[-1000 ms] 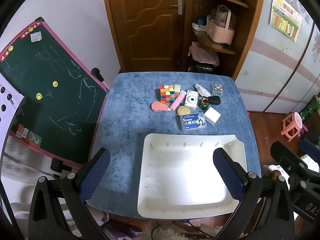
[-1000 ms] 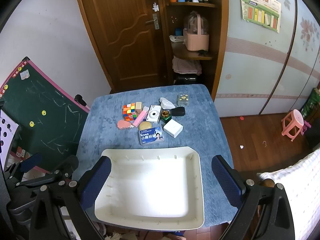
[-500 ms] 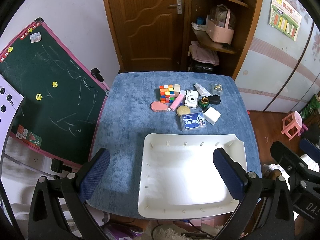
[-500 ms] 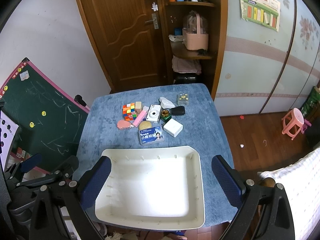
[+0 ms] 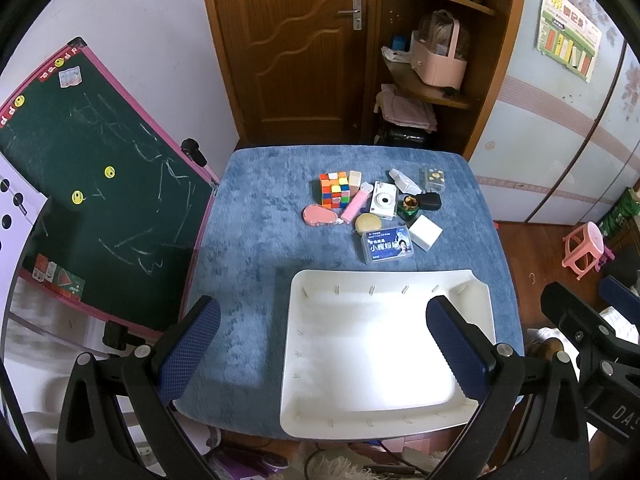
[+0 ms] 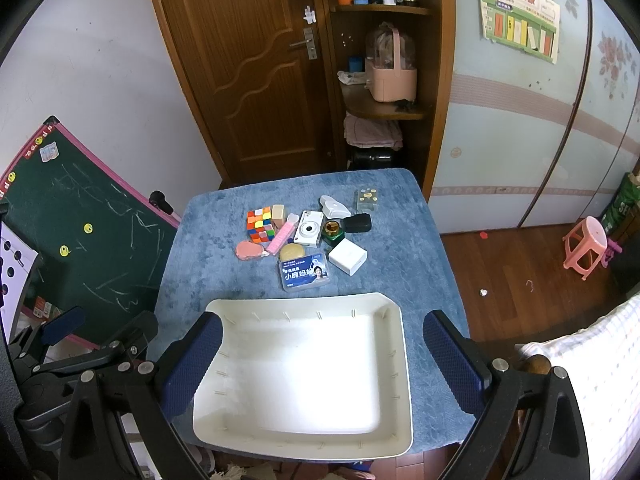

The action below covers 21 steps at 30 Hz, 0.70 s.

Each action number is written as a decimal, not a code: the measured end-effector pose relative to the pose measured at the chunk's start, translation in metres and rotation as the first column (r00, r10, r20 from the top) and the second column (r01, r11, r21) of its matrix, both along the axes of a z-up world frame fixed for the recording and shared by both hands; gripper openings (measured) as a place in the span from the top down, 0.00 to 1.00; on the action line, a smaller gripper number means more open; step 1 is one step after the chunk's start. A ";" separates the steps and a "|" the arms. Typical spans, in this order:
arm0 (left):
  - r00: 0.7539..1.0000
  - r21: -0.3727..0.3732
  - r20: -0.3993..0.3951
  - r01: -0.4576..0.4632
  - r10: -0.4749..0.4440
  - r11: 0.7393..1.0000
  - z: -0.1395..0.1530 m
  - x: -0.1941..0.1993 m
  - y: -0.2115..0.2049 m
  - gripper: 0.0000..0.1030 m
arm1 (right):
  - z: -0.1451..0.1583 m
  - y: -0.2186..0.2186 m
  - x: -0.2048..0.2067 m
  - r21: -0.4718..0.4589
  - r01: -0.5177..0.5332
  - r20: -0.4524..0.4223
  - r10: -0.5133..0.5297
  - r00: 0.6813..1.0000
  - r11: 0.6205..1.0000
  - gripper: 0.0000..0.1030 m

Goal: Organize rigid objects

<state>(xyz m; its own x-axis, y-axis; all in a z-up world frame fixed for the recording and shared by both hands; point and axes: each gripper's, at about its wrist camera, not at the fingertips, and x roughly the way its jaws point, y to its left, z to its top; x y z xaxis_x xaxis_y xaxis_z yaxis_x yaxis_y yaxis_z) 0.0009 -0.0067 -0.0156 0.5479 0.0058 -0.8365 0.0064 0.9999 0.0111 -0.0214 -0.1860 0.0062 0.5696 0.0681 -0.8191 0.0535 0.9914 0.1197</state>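
Note:
A white tray [image 5: 384,284] [image 6: 304,304] lies empty at the near edge of the blue-covered table [image 5: 256,216] [image 6: 404,256]. Beyond it sits a cluster: a colour cube [image 5: 334,189] [image 6: 261,224], a pink flat piece [image 5: 318,215], a pink bar [image 5: 354,204], a white camera [image 5: 383,201] [image 6: 309,228], a green jar [image 5: 410,205], a black case [image 5: 430,201], a white box [image 5: 425,232] [image 6: 347,257] and a blue-labelled clear case [image 5: 387,244] [image 6: 305,272]. My left gripper [image 5: 324,350] and right gripper [image 6: 322,362] hover open above the table's near edge, holding nothing.
A green chalkboard [image 5: 80,168] leans against the table's left side. A wooden door [image 5: 296,52] and shelf unit [image 5: 432,60] stand behind. A pink stool [image 6: 586,246] is on the wood floor at the right, with a checked cloth [image 6: 580,380] nearby.

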 end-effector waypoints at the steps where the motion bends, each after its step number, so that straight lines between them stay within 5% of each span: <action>1: 1.000 0.000 -0.001 0.000 0.000 1.000 0.000 0.000 0.000 0.01 | 0.000 0.000 0.000 0.000 -0.001 0.001 0.001 1.000 1.000 0.02; 21: 0.999 -0.010 -0.018 0.039 -0.040 0.999 0.004 0.015 0.001 0.01 | 0.007 0.006 0.000 -0.023 0.012 0.034 -0.011 0.999 1.000 0.02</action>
